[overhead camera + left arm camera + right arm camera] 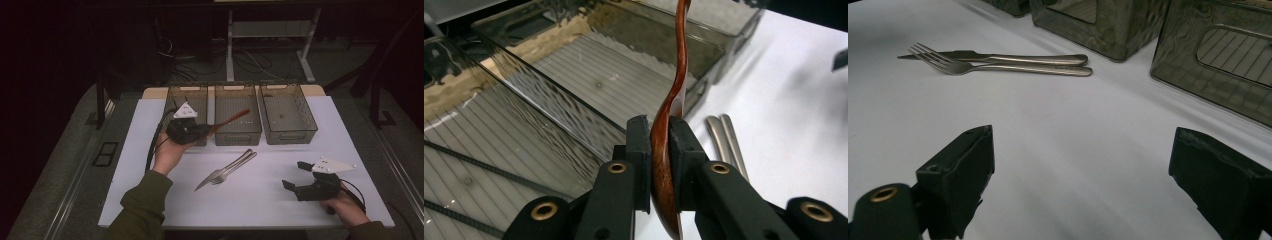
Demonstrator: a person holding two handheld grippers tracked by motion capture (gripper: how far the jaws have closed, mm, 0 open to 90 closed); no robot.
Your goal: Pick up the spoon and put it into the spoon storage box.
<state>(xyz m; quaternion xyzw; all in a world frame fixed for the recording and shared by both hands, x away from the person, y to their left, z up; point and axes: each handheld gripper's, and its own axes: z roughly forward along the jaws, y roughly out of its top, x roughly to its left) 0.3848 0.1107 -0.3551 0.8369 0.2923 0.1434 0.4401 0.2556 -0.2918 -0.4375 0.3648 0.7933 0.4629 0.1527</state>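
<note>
Left gripper (200, 131) is clamping a brown wooden spoon (231, 119); in the left gripper view the pads (642, 150) are pressing both sides of the spoon (670, 125) at its bowl end, the handle running up and away from me. I am taking the middle bin (238, 114) as landmark. The spoon is hanging in the air, its handle slanting over the middle bin's open top, its bowl end just left of that bin's near left corner, above the left bin (187, 97). My left hand (167, 154) is cupping the gripper from below, in front of the left bin.

Right gripper (295, 176) is resting low over the white mat (150, 150), in front of and right of the middle bin, well apart from it. Its jaws are standing wide, nothing between them; in the right gripper view I am seeing bare mat (1073, 150) in the gap. My right hand (345, 205) is gripping its body near the mat's front edge.

A knife (224, 170) and a fork (235, 167) are lying side by side on the mat, touching, straight in front of the middle bin, handles pointing toward it, tips toward me. The right bin (289, 114) is standing just right of the middle bin. All three bins are lined up along the mat's far edge.
</note>
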